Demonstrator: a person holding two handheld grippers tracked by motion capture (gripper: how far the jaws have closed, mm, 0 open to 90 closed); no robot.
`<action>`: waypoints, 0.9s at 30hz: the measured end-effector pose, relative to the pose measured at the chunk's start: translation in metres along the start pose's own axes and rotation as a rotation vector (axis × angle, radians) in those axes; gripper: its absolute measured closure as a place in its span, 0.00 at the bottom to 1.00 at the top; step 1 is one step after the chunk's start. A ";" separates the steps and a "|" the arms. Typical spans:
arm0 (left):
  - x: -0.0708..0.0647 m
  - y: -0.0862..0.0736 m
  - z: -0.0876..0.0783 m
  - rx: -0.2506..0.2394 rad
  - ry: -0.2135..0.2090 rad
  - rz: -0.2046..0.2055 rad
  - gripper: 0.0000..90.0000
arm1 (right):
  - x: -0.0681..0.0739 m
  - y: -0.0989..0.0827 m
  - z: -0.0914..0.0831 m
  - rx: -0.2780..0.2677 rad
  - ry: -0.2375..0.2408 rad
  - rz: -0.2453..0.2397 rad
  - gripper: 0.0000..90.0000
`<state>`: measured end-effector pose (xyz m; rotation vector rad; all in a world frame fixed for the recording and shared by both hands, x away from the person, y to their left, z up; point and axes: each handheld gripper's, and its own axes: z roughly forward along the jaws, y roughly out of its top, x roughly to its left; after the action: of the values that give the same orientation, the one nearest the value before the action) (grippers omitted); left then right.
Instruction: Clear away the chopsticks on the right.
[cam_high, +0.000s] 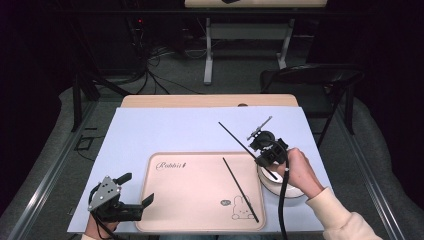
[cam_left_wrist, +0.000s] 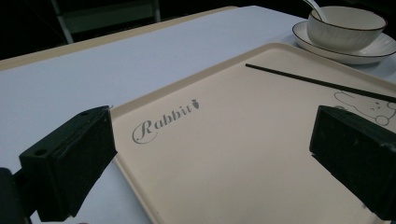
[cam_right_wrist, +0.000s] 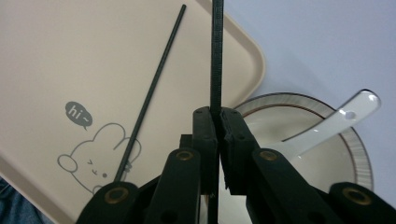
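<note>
one chopstick clamped, one on the tray

here the right gripper (cam_high: 263, 150) sits near the right edge of the table, just above the bowl (cam_high: 280, 186), and its jaws are pressed together on a thin black chopstick (cam_high: 240, 139). in the high view that held chopstick runs from the jaws up and to the left, its far end over the pale blue mat (cam_high: 165, 127) beyond the tray's far right corner. in the right gripper view the same chopstick (cam_right_wrist: 216, 56) rises straight out from between the two closed jaws and crosses the tray's rounded corner.

a second chopstick (cam_high: 241, 190) lies flat on the cream tray (cam_high: 195, 200), on its right half, slanting from the middle of the tray toward the near right corner, where its lower end meets the printed rabbit (cam_high: 241, 208). the two chopsticks are apart.

the bowl stands on a saucer (cam_left_wrist: 373, 49) just off the tray's right edge, with a white spoon (cam_right_wrist: 336, 122) resting inside it, handle leaning out over the rim.

the left gripper (cam_high: 131, 194) is at the near left corner of the table, beside the tray's left edge. its jaws stand wide apart with nothing between them; in the left gripper view they frame the tray's "rabbit" lettering (cam_left_wrist: 163, 122).
</note>
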<state>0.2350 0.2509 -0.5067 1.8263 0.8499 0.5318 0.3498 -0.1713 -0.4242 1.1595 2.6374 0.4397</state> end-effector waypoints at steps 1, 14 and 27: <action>0.000 0.000 0.000 0.000 0.001 0.001 0.00 | 0.003 0.000 0.002 -0.001 -0.006 0.002 0.95; -0.002 0.001 0.000 -0.002 0.007 0.007 0.00 | 0.030 -0.016 0.030 -0.047 0.041 0.082 0.95; -0.003 0.003 0.005 0.004 -0.005 0.022 0.00 | 0.046 -0.041 0.075 0.013 0.046 0.203 0.95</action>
<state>0.2374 0.2452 -0.5060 1.8416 0.8284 0.5399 0.3152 -0.1500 -0.5123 1.4447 2.5747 0.4913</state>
